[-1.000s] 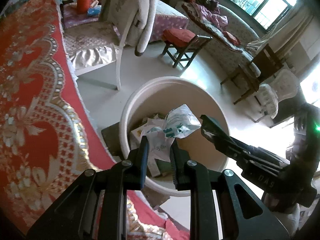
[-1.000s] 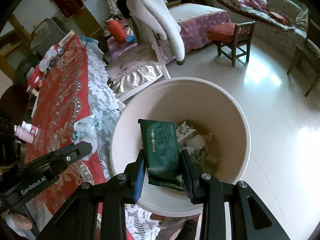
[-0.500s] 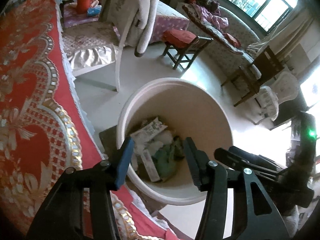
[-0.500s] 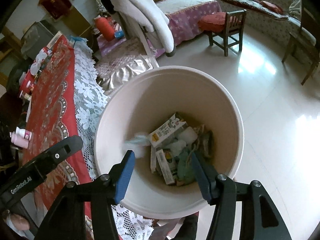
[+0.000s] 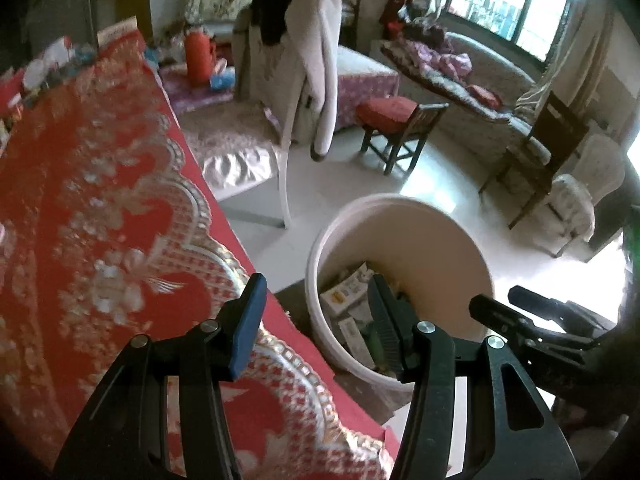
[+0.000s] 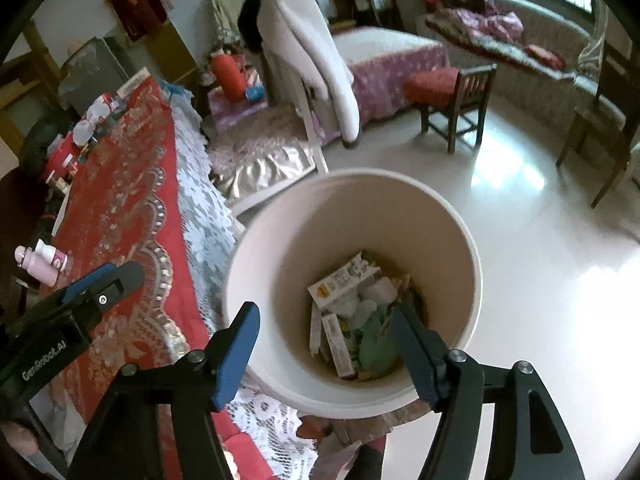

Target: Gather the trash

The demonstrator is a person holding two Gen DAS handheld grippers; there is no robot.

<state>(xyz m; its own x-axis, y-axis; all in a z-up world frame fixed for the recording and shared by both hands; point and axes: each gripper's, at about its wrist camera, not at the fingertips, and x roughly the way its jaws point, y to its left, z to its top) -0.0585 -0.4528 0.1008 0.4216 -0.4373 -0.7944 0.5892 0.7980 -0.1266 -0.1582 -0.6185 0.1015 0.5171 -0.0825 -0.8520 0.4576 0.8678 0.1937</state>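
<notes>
A white round trash bin (image 6: 460,236) stands on the floor beside the table; it also shows in the left wrist view (image 5: 440,232). Inside lie cartons, crumpled wrappers and a green pack (image 6: 376,348). My right gripper (image 6: 326,344) is open and empty, above the bin's near rim. My left gripper (image 5: 314,320) is open and empty, over the table edge just left of the bin. The left gripper also shows in the right wrist view (image 6: 104,284), and the right gripper shows in the left wrist view (image 5: 520,308).
A table with a red patterned cloth (image 5: 80,200) and white lace edge (image 6: 200,216) lies left of the bin. A pink bottle (image 6: 44,260) and small items (image 6: 88,128) sit on it. A chair with a white coat (image 6: 316,48) and a red-cushioned stool (image 6: 452,92) stand beyond.
Both grippers opened: the left let go of a crumpled white wrapper and the right let go of the green pack, and both now lie in the bin. The left gripper moved up and left.
</notes>
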